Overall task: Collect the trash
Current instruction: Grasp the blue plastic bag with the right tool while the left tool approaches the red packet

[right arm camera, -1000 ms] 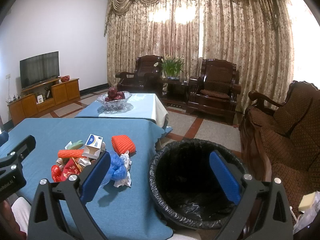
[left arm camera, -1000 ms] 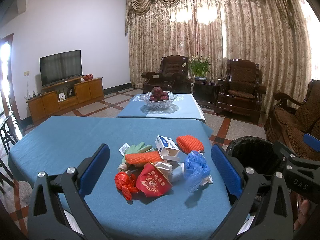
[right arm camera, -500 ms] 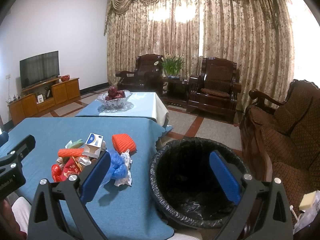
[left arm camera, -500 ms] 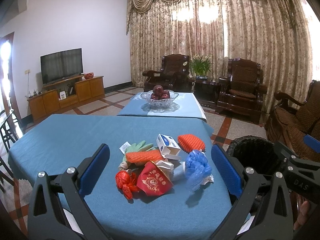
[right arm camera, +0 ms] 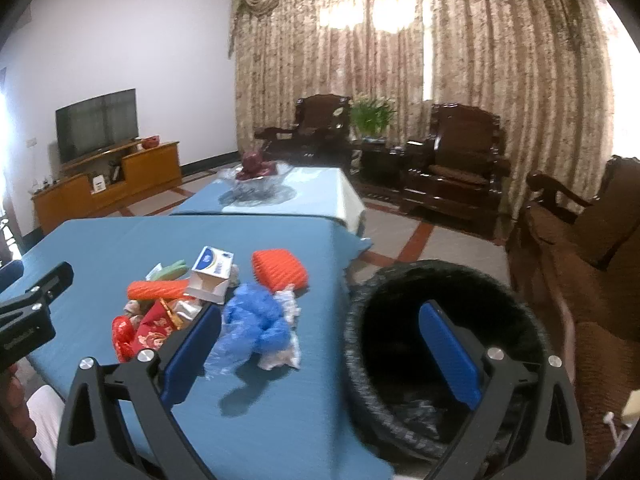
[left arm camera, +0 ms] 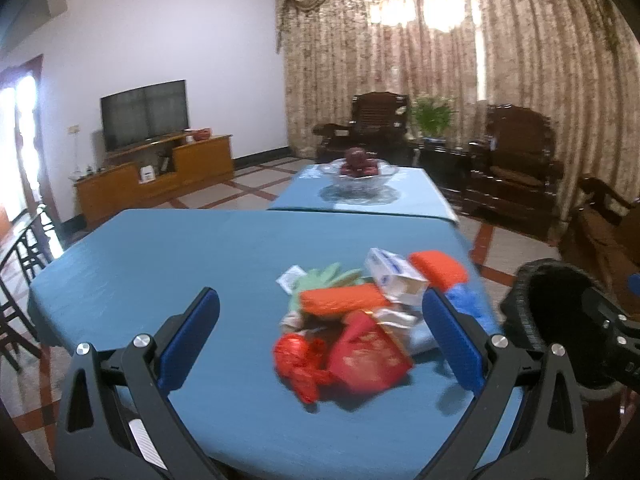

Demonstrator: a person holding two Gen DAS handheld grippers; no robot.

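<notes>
Left gripper (left arm camera: 320,332) hangs over the trash pile (left arm camera: 368,312), jaws spread wide and empty, lined up on the red packet (left arm camera: 370,354) at the near edge. Right gripper (right arm camera: 320,344), equally wide and empty, straddles the blue plastic bag (right arm camera: 256,320) and the black-lined bin (right arm camera: 444,356), which sits just off the blue table (right arm camera: 112,240) for a short drop.

Blue tablecloth (left arm camera: 160,264), red packet (left arm camera: 370,356), black bin (right arm camera: 400,288), floral curtains (right arm camera: 480,80)

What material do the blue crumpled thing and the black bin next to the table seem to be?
Blue crumpled thing: likely thin plastic film, since it looks translucent, wrinkled and slightly shiny. Black bin: its wall looks woven or ribbed, perhaps plastic; a glossy, creased black bag seems to line it.
</notes>
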